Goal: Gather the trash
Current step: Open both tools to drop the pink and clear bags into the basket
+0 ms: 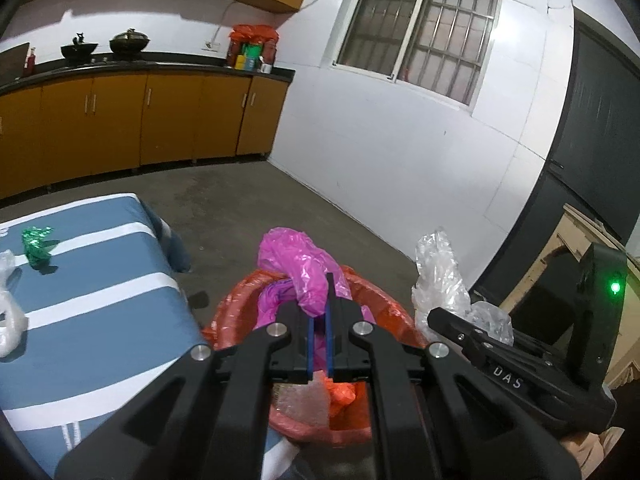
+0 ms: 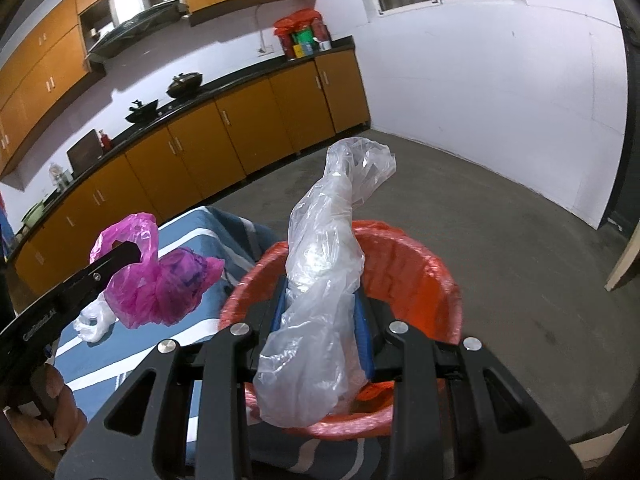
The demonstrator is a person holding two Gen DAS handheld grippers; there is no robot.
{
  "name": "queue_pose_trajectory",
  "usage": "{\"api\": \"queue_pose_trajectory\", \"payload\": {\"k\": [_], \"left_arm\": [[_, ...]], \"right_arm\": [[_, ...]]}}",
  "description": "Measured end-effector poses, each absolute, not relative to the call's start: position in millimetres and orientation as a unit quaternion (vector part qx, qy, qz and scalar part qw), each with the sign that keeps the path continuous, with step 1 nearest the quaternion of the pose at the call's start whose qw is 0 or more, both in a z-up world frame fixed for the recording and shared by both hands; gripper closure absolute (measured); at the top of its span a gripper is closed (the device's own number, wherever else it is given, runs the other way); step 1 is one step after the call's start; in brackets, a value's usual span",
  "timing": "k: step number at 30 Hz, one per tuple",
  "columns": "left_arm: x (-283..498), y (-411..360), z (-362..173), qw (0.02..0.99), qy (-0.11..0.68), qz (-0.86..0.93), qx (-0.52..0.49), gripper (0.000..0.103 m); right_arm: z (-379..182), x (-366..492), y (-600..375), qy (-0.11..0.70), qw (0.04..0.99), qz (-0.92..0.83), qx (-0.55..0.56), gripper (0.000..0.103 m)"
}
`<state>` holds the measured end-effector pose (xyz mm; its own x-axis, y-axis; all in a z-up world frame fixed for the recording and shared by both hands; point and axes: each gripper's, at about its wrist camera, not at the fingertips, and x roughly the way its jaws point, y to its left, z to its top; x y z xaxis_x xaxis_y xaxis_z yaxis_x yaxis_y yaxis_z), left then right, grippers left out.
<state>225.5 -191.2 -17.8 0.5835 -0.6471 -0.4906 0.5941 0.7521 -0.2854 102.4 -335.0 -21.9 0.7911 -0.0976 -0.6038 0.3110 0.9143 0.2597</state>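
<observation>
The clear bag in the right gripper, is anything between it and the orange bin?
Nothing visible. The clear bag, pinched in the right gripper, hangs directly over the open orange bin. The pink bag is off to its side.

"DAS" in white letters on right gripper body, seen from left wrist view. Lettering on left gripper body, too blurred to read.

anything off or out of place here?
Loose litter remains on the striped table: a crumpled green wrapper and a clear bag. Nothing spilled; red-lined bin stands upright.
</observation>
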Motion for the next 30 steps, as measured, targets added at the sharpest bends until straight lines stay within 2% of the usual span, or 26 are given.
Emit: {"api": "queue_pose_trajectory", "payload": {"k": [19,23,27,30], "left_arm": [[247,-227,-44,0.868,0.329,-0.369,-0.031,0.095],[253,-228,-50,0.867,0.339,-0.364,-0.034,0.087],[255,-224,-56,0.867,0.344,-0.358,-0.038,0.078],[257,-218,-58,0.87,0.346,-0.348,-0.042,0.073]], "right_arm": [[-29,111,-356,0.311,0.927,-0.113,0.179,0.071],[-31,111,-359,0.31,0.926,-0.112,0.183,0.065],[-32,110,-360,0.309,0.926,-0.111,0.187,0.054],[-33,108,-360,0.309,0.926,-0.113,0.186,0.054]]}}
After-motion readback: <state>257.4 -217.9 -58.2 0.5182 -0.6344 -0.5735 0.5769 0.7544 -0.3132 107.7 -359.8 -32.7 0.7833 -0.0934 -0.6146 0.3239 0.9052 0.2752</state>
